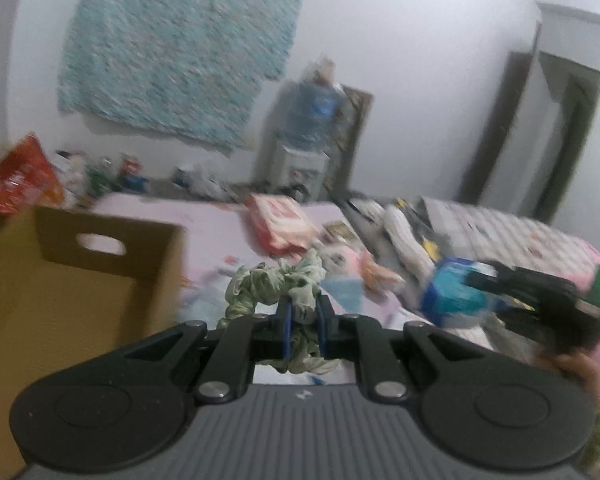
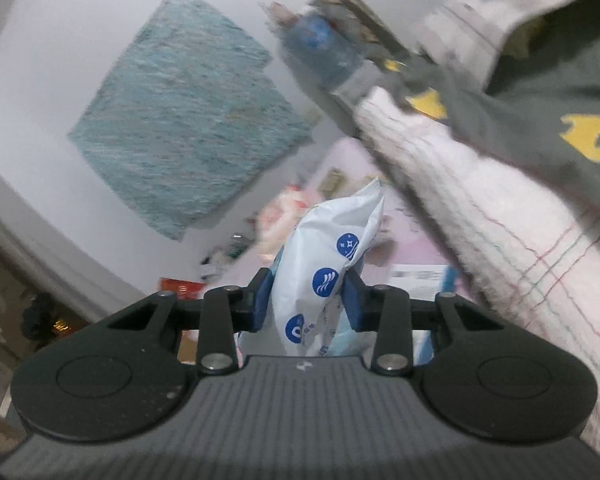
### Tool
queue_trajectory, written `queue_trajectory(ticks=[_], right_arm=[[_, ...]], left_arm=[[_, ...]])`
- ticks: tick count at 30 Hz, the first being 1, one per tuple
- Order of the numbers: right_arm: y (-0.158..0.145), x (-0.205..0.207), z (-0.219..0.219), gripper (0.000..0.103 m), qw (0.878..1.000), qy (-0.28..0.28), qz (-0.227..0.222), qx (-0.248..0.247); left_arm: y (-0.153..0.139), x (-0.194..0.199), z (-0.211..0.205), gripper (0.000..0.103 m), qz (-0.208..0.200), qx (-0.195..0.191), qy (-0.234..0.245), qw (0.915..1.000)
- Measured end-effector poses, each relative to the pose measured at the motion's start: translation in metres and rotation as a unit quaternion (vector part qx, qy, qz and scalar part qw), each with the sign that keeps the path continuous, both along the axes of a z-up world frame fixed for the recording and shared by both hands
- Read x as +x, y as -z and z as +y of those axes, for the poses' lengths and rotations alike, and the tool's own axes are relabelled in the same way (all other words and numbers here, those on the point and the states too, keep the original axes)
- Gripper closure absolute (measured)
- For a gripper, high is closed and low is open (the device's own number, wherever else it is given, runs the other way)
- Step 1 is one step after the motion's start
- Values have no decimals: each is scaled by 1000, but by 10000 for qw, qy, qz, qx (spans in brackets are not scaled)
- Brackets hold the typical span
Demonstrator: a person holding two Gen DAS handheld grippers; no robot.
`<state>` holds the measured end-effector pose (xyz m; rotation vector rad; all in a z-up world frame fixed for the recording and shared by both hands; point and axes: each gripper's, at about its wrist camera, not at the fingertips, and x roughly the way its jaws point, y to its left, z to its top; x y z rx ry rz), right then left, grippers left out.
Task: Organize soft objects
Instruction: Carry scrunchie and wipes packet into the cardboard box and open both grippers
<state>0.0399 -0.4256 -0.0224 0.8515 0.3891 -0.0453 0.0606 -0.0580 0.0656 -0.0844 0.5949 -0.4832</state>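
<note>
Green cloth (image 1: 278,280) pinched in left tongs (image 1: 304,320) above the bed (image 1: 204,220) — cardboard box (image 1: 80,280) just left, inside not visible. Right tongs (image 2: 306,296) clamp a white packet (image 2: 328,264).

We see left wrist view level over the bed (image 1: 220,220); right view rolled, close; both share the teal wall hanging (image 1: 180,52).

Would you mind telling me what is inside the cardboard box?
Only bare inner walls of the cardboard box and a handle cutout show; its bottom lies hidden below the near wall.
</note>
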Motion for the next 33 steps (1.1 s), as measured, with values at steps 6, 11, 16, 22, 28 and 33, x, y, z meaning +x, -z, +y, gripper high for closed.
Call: queue_trajectory(ticks=[6, 11, 16, 22, 28, 33], right_arm=[[-47, 12, 65, 67, 9923, -1142, -430, 185], [-63, 69, 150, 67, 9704, -2336, -321, 514], [-61, 147, 241, 67, 9523, -3018, 159, 416], [-39, 242, 316, 68, 9421, -3212, 959, -110], [-10, 309, 377, 68, 9304, -3222, 1647, -578], [17, 341, 406, 67, 9213, -3325, 1833, -842]], left_arm=[[-32, -5, 69, 90, -374, 137, -887, 9953], [-37, 26, 113, 90, -372, 507, -1488, 9869], [-12, 101, 137, 90, -15, 1225, -1721, 9774], [28, 192, 154, 89, 531, 1709, -1566, 9713], [72, 239, 159, 89, 910, 2200, -1518, 9593], [93, 263, 165, 83, 1142, 2295, -1616, 9530]])
